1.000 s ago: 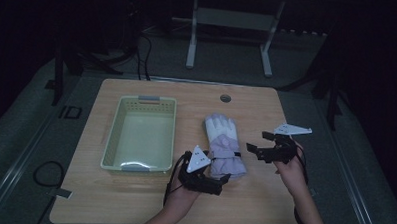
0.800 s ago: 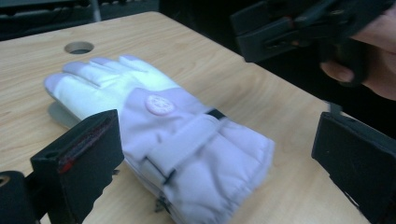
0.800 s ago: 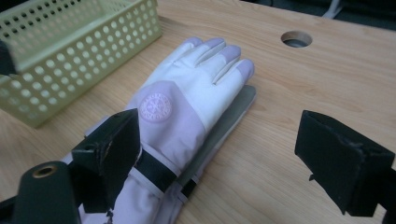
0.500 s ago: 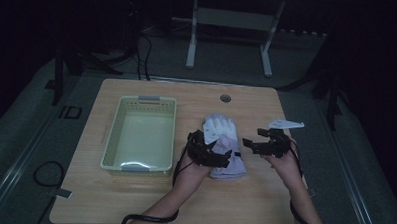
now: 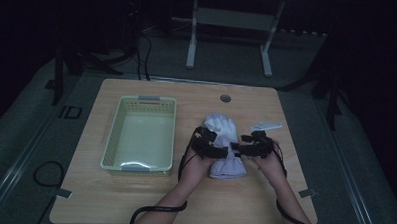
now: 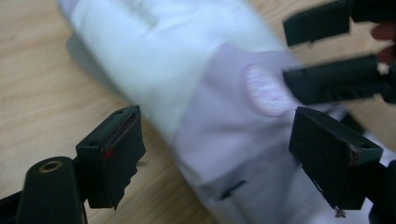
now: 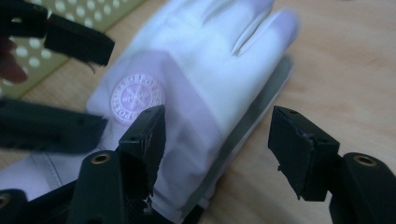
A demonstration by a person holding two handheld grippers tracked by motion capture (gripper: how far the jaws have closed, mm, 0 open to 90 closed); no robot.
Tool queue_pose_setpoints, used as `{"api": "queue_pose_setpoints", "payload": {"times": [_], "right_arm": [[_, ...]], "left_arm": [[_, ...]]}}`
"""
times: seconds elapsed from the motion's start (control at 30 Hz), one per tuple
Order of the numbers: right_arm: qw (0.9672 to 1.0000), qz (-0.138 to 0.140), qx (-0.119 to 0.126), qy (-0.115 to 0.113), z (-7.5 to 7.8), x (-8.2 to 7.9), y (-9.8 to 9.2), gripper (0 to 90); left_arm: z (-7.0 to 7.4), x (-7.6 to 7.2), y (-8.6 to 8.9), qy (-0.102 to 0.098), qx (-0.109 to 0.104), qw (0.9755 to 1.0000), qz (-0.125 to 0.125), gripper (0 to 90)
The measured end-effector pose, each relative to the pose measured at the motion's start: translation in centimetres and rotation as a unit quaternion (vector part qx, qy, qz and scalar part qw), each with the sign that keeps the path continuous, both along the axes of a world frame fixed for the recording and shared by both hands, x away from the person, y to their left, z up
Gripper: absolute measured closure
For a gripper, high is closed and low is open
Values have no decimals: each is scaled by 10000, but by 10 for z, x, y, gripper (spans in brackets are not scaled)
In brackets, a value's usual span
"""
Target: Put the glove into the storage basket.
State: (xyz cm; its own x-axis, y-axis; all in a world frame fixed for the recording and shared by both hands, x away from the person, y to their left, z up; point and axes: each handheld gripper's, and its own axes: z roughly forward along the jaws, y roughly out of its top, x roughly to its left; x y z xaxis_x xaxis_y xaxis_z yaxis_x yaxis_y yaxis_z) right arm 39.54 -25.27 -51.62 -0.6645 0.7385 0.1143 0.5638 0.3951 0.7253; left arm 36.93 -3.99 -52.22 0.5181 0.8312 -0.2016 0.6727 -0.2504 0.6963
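Straddling glove (image 5: 224,143) edges, jaws apparently unclamped

The right gripper (image 7: 217,144) reaches over a white glove (image 7: 205,60) lying flat on the wooden table (image 7: 341,56). Its 2 black jaws have just been closing and stand apart, the left one over the glove's lilac cuff, the right one over bare wood, so the glove's near edge lies between them without being pinched. A round snowflake emblem (image 7: 137,99) marks the cuff (its lettering too blurred to read). The left gripper (image 7: 51,79) enters from the left, 1 jaw above the emblem, 1 below. A perforated basket (image 7: 79,11) sits behind it.
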Motion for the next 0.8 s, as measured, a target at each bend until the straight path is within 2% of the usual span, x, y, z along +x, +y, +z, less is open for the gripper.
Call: {"api": "queue_pose_setpoints", "payload": {"times": [0.03, 0.07, 0.1, 0.13, 0.2, 0.27, 0.3, 0.37, 0.43, 0.53, 0.57, 0.6, 0.63, 0.7, 0.8], "right_arm": [[10000, 9, -35, 61, -3, 0, 1, 368], [9996, -9, -4, 276, -13, 1, 1, 422], [9994, -48, -12, 329, -16, 1, 1, 423], [9992, -39, -22, 389, -19, 1, 1, 438], [9980, -83, 127, 616, -24, 4, -1, 459], [9972, -107, 126, 729, -27, 5, -1, 461], [9967, -115, 143, 793, -28, 6, -1, 487], [9961, -49, 143, 875, -29, 8, -1, 510], [9948, 30, 232, 995, -30, 10, -2, 575], [9946, 46, 282, 1000, -31, 9, -1, 635], [9946, 46, 282, 1000, -31, 9, -1, 635], [9943, 1, 306, 1021, -31, 8, 0, 678], [9945, -14, 299, 1007, -30, 7, 1, 699], [9951, -52, 298, 940, -29, 5, 1, 758], [9953, -108, 327, 905, -28, 4, 1, 791]], "left_arm": [[-11, 3, 2, 192, 53, 9998, 4, 181], [-15, 4, 3, 205, 78, 9998, -37, 180], [-19, 5, 4, 238, 69, 9997, -91, 181], [-24, 6, 6, 355, -60, 9993, -106, 182], [-27, 8, 9, 456, -191, 9986, -175, 211], [-29, 9, 9, 510, -239, 9981, -229, 227], [-30, 9, 10, 568, -353, 9973, -300, 273], [-32, 10, 10, 598, -400, 9967, -364, 317], [-33, 11, 10, 643, -459, 9960, -407, 366], [-36, 10, 11, 721, -645, 9945, -402, 419], [-36, 10, 11, 721, -645, 9945, -402, 436], [-36, 10, 12, 762, -772, 9932, -432, 477], [-36, 10, 12, 796, -812, 9925, -438, 498], [-34, 10, 11, 758, -778, 9930, -462, 557], [-31, 9, 10, 714, -726, 9935, -508, 616]]}}
